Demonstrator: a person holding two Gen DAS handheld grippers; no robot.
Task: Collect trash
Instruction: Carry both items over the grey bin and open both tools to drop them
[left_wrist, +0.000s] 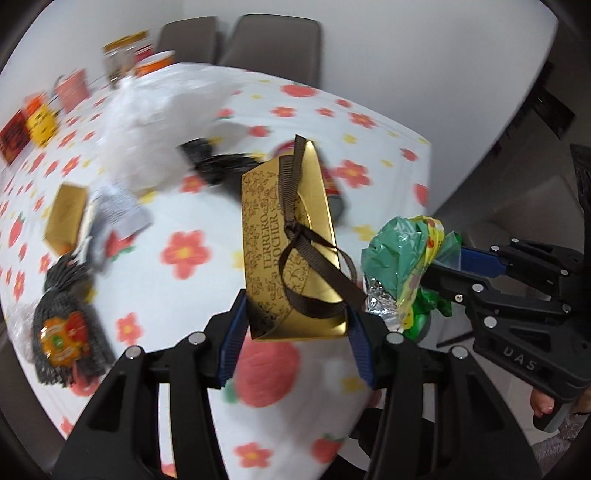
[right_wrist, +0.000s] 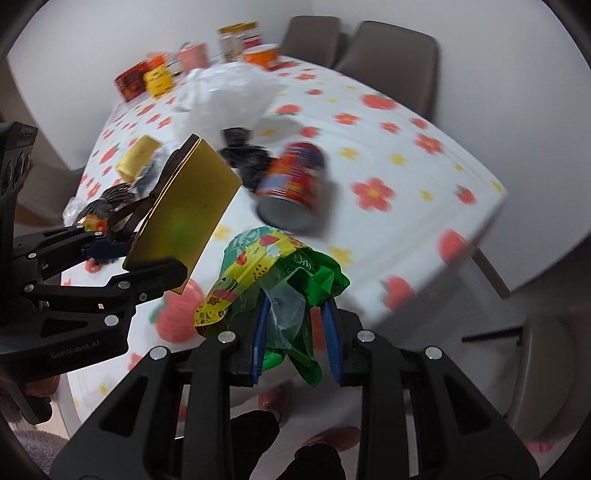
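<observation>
We hold a gold box (left_wrist: 288, 236) pinched in our left gripper (left_wrist: 295, 332) and crumpled wrappers (right_wrist: 280, 280) clamped in our right gripper (right_wrist: 295, 339), both lifted above the table (right_wrist: 406, 177), where a can (right_wrist: 295, 188), another box (right_wrist: 138, 155) and netting (left_wrist: 66, 317) seemingly remain uncollected.

There were 2 gold boxes: 1 ribboned box (left_wrist: 288, 240) clamped in the left gripper (left_wrist: 295, 332), and 1 smaller box (left_wrist: 65, 218) on the table (left_wrist: 369, 122), off to that gripper's left. 1 wad of wrappers (right_wrist: 273, 280) sat pinched in the right gripper (right_wrist: 295, 339). 1 red can (right_wrist: 293, 184) lay just beyond that gripper's tips. 1 white bag (right_wrist: 229, 96) lay farther ahead of both grippers. 2 chairs (left_wrist: 273, 44) stood past the table's far edge. Containers at the far-left edge were too blurred to count.
</observation>
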